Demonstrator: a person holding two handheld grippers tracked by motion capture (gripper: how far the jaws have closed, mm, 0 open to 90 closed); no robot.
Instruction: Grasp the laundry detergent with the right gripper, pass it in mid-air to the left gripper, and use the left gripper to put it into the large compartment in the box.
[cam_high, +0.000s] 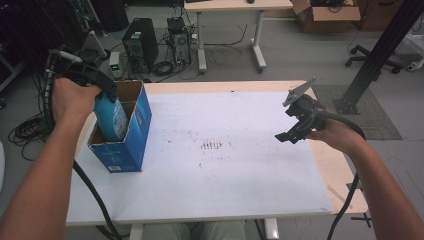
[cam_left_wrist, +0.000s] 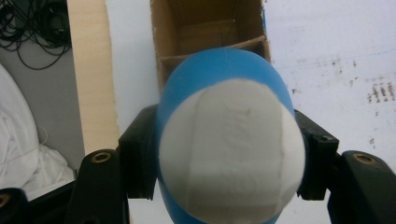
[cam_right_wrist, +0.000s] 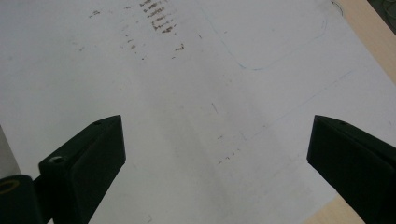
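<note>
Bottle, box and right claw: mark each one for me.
bottle (cam_left_wrist: 231, 149), left gripper view, on its white end between the jaws.
box (cam_high: 135, 127), high view, on its blue side wall.
right claw (cam_high: 286, 136), high view, midway between its open tips.

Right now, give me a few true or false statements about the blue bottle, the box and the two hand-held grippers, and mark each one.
1. The left hand-held gripper is shut on the blue plastic bottle with a white base. True.
2. The open blue cardboard box lies flat on its side. False: it stands upright, opening upward.
3. The bottle is partly inside the box. True.
4. The right hand-held gripper holds a cloth. False: its jaws are open with nothing between them, above the white table top.
</note>
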